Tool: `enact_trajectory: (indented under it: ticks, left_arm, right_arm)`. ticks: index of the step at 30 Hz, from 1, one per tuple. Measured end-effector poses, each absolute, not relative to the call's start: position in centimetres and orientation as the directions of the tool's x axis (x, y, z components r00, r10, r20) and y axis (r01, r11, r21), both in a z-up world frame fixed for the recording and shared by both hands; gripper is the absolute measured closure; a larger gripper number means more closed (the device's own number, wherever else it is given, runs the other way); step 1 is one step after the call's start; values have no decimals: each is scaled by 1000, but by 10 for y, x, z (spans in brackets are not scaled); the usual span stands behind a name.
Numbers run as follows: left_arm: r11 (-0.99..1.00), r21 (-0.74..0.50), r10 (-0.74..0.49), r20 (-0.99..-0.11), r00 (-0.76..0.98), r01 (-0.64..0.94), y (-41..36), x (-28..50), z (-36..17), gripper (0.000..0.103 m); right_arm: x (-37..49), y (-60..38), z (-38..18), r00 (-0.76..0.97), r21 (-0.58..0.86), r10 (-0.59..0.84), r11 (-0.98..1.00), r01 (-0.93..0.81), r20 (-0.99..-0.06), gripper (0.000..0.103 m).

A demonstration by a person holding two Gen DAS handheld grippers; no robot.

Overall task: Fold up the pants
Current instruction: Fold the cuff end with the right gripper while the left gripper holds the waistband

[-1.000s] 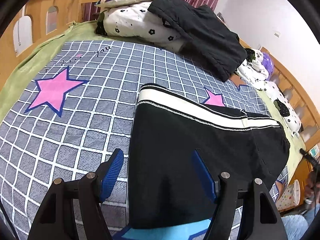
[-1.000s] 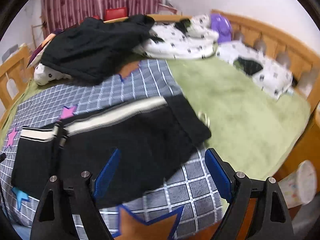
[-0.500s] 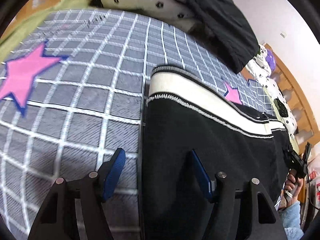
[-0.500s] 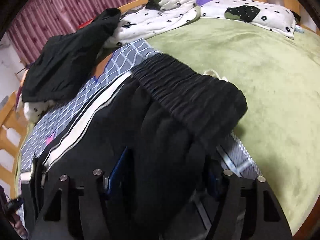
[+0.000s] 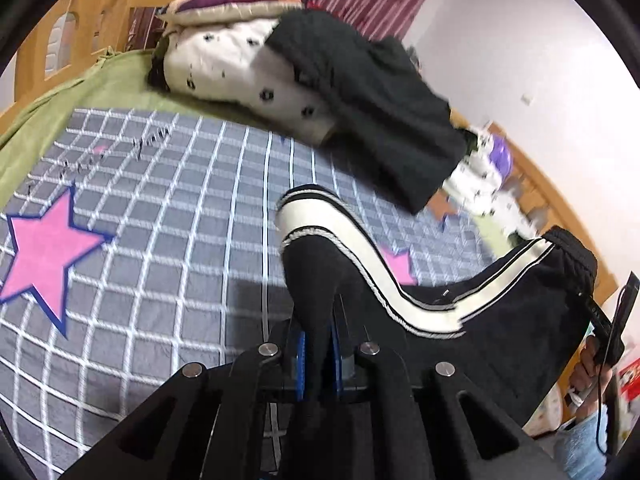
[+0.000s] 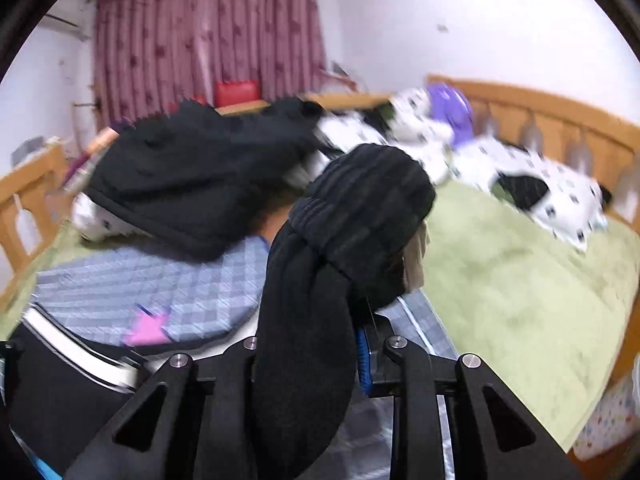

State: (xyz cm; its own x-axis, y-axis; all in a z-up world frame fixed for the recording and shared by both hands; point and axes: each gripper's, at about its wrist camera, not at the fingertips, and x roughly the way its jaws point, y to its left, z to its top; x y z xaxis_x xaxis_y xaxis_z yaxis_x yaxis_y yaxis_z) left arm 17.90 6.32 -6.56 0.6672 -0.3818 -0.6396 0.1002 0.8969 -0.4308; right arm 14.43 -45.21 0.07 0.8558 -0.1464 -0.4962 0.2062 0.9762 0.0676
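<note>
The black pants (image 5: pixel 500 320) with a white side stripe (image 5: pixel 340 232) hang lifted over the bed between my two grippers. My left gripper (image 5: pixel 318 344) is shut on the black cloth at the leg end, with the fabric pinched between its blue pads. In the right wrist view, my right gripper (image 6: pixel 308 360) has its jaws closing on the bunched cloth just below the ribbed waistband (image 6: pixel 360 200), which fills the gap; one blue pad (image 6: pixel 362 360) shows. That right gripper (image 5: pixel 612 320), held in a hand, also shows at the far right of the left wrist view.
A grey checked blanket with pink stars (image 5: pixel 160 220) covers the bed over a green sheet (image 6: pixel 520 280). A second black garment (image 5: pixel 360 92) lies on spotted bedding at the back. Wooden bed rails (image 6: pixel 540 112) run around the mattress.
Both grippers went from wide open over the flat pants to closed on the cloth. Both ends of the pants have risen off the blanket.
</note>
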Motion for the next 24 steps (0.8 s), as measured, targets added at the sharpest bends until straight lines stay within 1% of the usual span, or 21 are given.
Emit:
enact_trajectory:
  ticks: [2, 4, 6, 8, 10, 12, 13, 14, 15, 16, 17, 18, 20, 21, 23, 24]
  left_arm:
    - [904, -420, -353, -622, 699, 83, 80, 176, -47, 93]
    - [921, -387, -302, -624, 721, 50, 97, 173, -34, 93]
    - [936, -351, -239, -637, 733, 1, 124, 170, -26, 93]
    - [949, -312, -182, -658, 730, -45, 150, 167, -32, 93]
    - [956, -283, -147, -681, 717, -73, 168, 168, -48, 93]
    - [959, -259, -118, -731, 672, -113, 183, 176, -80, 92]
    - [957, -257, -113, -759, 641, -136, 191, 180, -98, 92]
    - [950, -251, -89, -786, 612, -185, 198, 184, -120, 92]
    - [943, -260, -86, -795, 600, -208, 202, 184, -132, 91]
    - [934, -277, -98, -807, 583, -227, 206, 185, -143, 90]
    - [930, -281, -102, -815, 570, -236, 208, 186, -147, 85]
    - [930, -269, -92, -829, 551, -251, 209, 188, -150, 81]
    - [934, -223, -37, -839, 543, -280, 209, 186, -145, 73]
    - [934, -187, 12, -836, 549, -304, 209, 183, -140, 69]
    - [933, -164, 57, -813, 580, -321, 209, 178, -130, 52]
    - [933, -175, 57, -790, 610, -314, 207, 176, -124, 50]
  right_arm:
    - [147, -435, 23, 872, 82, -111, 982, 170, -477, 79]
    - [152, -417, 39, 882, 114, -56, 986, 124, -468, 79]
    - [154, -404, 42, 892, 153, 0, 985, 77, -452, 79]
    - [162, -397, 33, 889, 185, 52, 982, 37, -454, 78]
    - [174, -389, 6, 870, 196, 97, 981, -1, -483, 75]
    - [195, -381, -43, 818, 180, 118, 983, -18, -563, 74]
    - [204, -379, -70, 781, 167, 109, 986, -6, -615, 74]
    - [211, -379, -89, 756, 137, 70, 990, 26, -651, 74]
    - [217, -381, -112, 719, 104, 24, 992, 67, -695, 72]
    - [220, -388, -132, 686, 103, 6, 990, 100, -727, 65]
    - [219, -396, -145, 666, 131, 17, 984, 121, -746, 61]
    - [215, -409, -158, 636, 187, 59, 973, 137, -770, 57]
    - [204, -422, -163, 615, 239, 104, 961, 142, -781, 54]
    - [197, -424, -158, 613, 227, 90, 962, 149, -785, 50]
    - [179, -418, -141, 616, 126, 21, 984, 128, -787, 49]
    - [170, -412, -133, 623, 69, -16, 991, 112, -782, 49]
